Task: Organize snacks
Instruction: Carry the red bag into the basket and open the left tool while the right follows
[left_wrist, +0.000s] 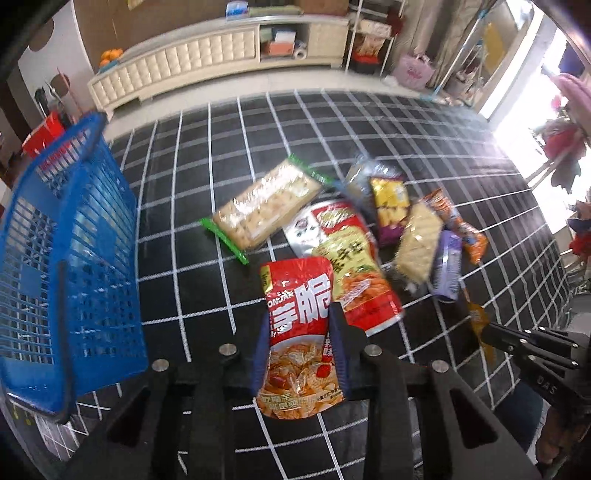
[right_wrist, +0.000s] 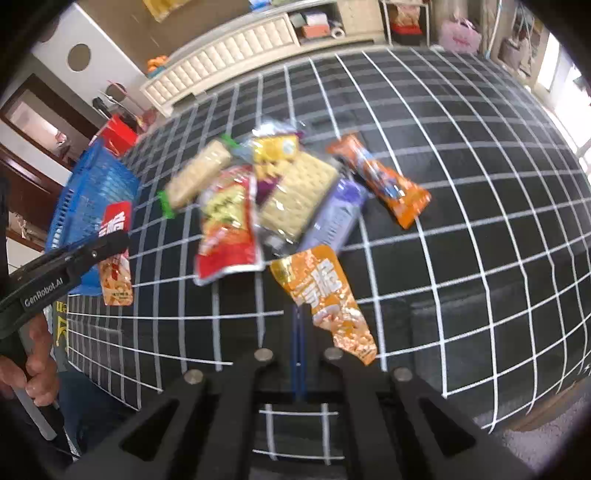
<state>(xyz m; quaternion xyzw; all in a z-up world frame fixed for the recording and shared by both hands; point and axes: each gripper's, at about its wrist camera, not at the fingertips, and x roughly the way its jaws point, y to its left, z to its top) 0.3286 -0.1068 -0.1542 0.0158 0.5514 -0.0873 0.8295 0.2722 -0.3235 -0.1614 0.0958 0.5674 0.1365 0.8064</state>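
Left wrist view: left claw (left_wrist: 300, 350) clamped on a red konjac snack pouch (left_wrist: 299, 314), blue pads pressing both side edges; pouch held upright between the fingers, clear of the surface. Blue slatted basket (left_wrist: 70, 258) stands at far left on the black cloth with a white grid (left_wrist: 207, 184); I cannot tell whether a tabletop lies under the cloth. Remaining snacks lie in a loose pile mid-cloth: long cracker pack with green ends (left_wrist: 264, 206); large red chip bag (left_wrist: 351, 266) just right of it, partly behind the held pouch; yellow-and-purple bag (left_wrist: 391, 210); second cracker pack (left_wrist: 417, 243); lilac packet (left_wrist: 448, 266); orange wrapper (left_wrist: 458, 225) at the right edge of the pile. White cabinet (left_wrist: 177, 62) in the background.

Right wrist view: right claw (right_wrist: 298, 354) with blue pads drawn together, pinching the edge of an orange snack pouch (right_wrist: 325, 299), which hangs skewed to the right of the fingers, above the cloth. The left claw with its red pouch shows at the left edge, in front of the basket, a hand (right_wrist: 33, 365) on its grip. Pile is blurred.
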